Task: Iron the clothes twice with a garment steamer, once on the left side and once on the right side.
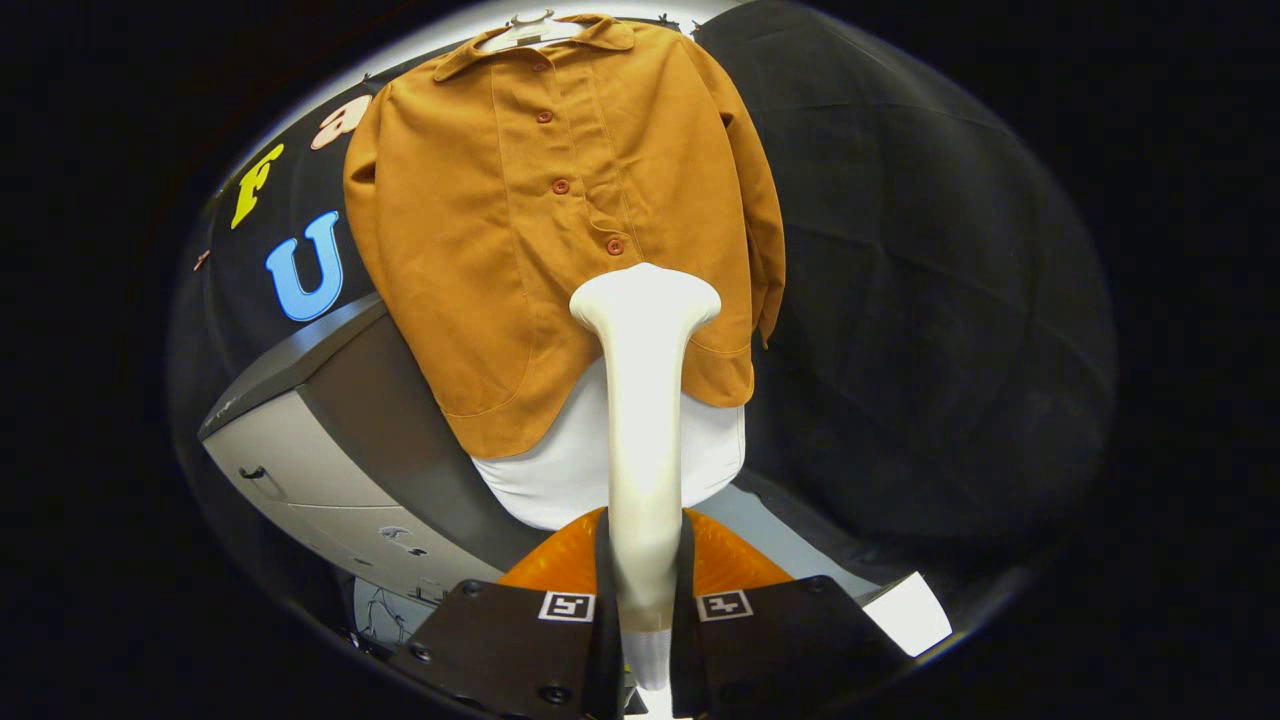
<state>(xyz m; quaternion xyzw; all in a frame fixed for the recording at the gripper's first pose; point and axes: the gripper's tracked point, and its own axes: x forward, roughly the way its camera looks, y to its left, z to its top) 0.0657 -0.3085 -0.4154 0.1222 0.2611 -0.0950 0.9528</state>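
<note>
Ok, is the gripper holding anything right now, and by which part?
Yes: the gripper is shut on the garment steamer, both fingers clamping the lower handle, with its head up at the shirt.

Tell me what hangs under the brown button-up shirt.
A white garment pokes out below the hem of the brown button-up shirt. Its upper part is covered by the shirt, and the cream steamer handle, clamped in the tongs, hides its middle.
</note>
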